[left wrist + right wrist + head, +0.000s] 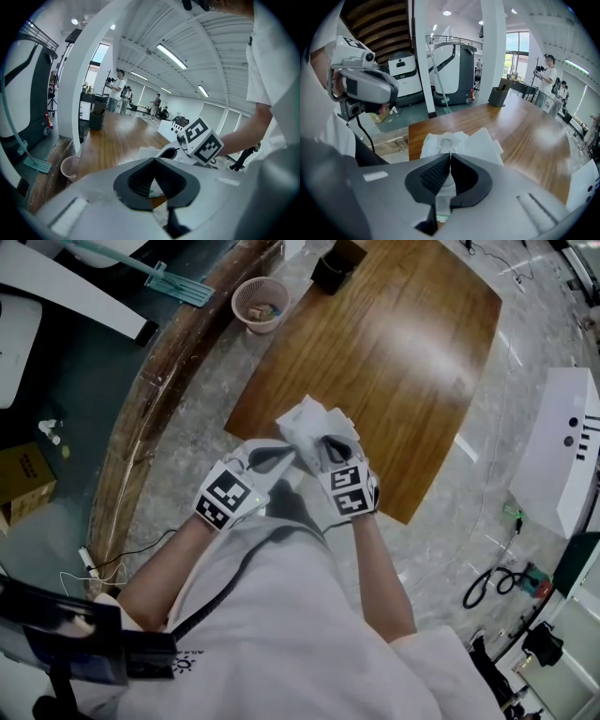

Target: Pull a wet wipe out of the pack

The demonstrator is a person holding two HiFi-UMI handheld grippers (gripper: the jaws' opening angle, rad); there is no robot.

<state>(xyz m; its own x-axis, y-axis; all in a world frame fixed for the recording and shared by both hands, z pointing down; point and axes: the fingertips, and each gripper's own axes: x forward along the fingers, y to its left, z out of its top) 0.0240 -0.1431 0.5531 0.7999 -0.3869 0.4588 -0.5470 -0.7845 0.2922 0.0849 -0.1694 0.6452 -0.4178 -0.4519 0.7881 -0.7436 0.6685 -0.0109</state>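
Note:
The white wipe pack [309,423] is held up over the near corner of the wooden table [394,362], between both grippers. My left gripper [284,457] grips the pack's left end, its jaws closed together [153,160]; the pack's green print [153,190] shows beneath them. My right gripper [328,444] comes in from the right, its marker cube [202,140] visible in the left gripper view. Its jaws [450,155] are pinched shut on a white wet wipe [461,140] at the top of the pack, and a strip of it [443,199] shows between the pads.
A pink basket [260,304] and a black bin [330,273] stand at the table's far end. A white machine [567,451] stands at the right, with cables [487,587] on the floor. Several people [117,89] stand far off.

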